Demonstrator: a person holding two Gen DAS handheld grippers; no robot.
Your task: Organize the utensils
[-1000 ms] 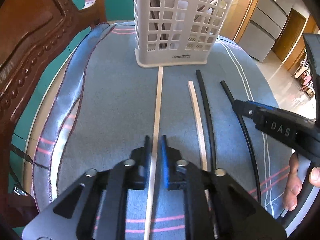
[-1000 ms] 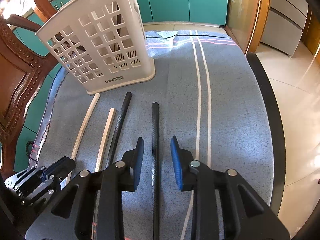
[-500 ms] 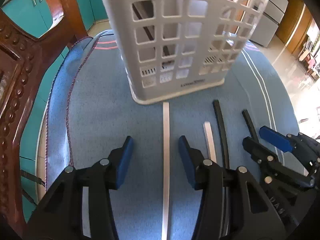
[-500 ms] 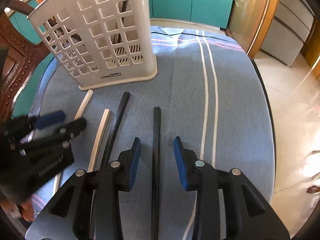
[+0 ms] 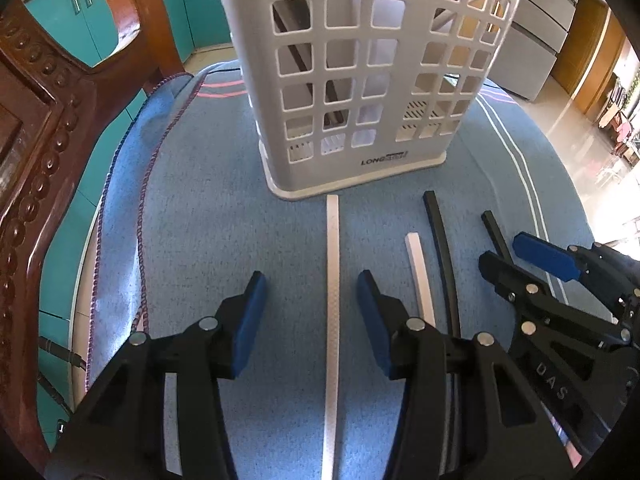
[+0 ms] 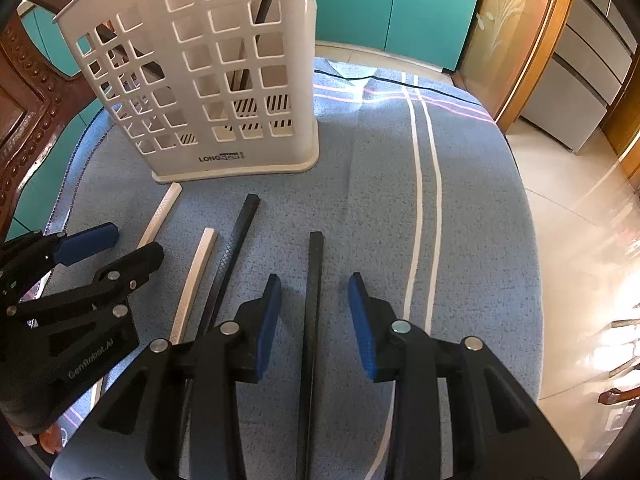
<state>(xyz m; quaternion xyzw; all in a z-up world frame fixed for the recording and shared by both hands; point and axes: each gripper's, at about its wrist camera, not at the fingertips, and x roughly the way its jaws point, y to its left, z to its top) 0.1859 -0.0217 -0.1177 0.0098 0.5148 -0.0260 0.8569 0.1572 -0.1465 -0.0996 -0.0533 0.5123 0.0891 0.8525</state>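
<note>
Chopsticks are what this job turns on, and most of them are not yet put away. Taking the biggest thing first, the blue cloth covers the table, and on it stands the white basket, upright at the far side; through its holes a dark stick or two can be made out leaning inside, so a part of the sorting looks done, though I cannot tell how many are in there. Nearer the camera, the left gripper has its jaws standing well apart, having just been opening, with the long white chopstick lying on the cloth between them and neither pad touching it. The right gripper is likewise open and holds nothing; the outer black chopstick lies between its jaws, clear of both pads. Between those two lie the short white chopstick and the inner black chopstick, close beside each other. By my reckoning four sticks remain flat on the cloth in front of the basket, each to be gripped, lifted and dropped in.
</note>
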